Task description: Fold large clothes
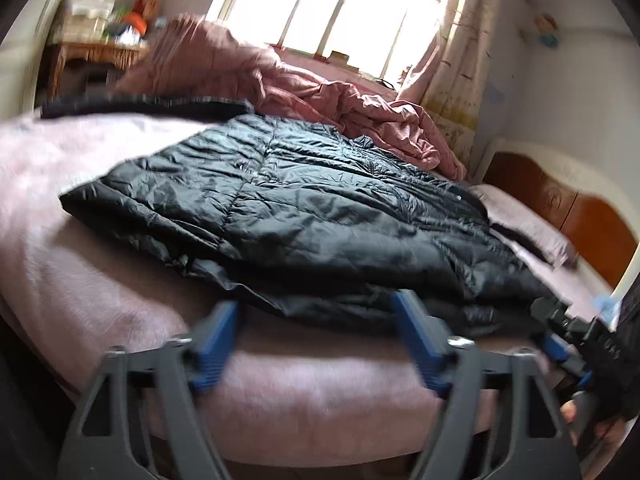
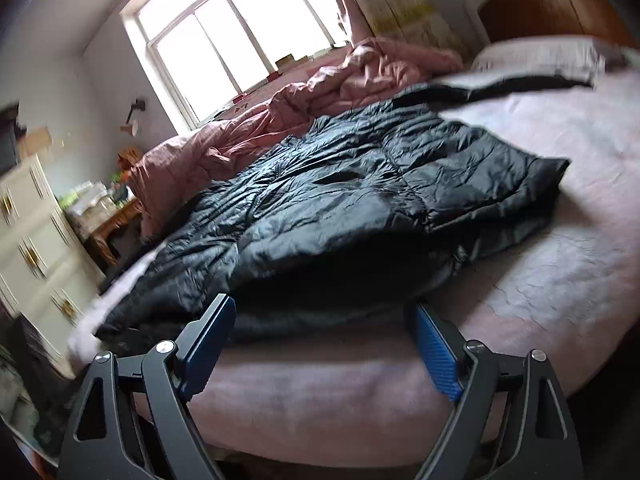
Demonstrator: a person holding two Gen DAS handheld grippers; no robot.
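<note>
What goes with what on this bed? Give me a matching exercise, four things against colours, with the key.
Things:
1. padded jacket
2. crumpled duvet
3. gripper pads
4. headboard panel

Colours:
A. blue
B. reddish-brown
C. black
D. pink

Pairs: 1-C, 2-D, 3-A, 4-B

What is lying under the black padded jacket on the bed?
The black padded jacket lies on the pink bed sheet, which shows all around it. Whether anything else sits beneath the jacket cannot be seen, because the jacket covers it.
</note>
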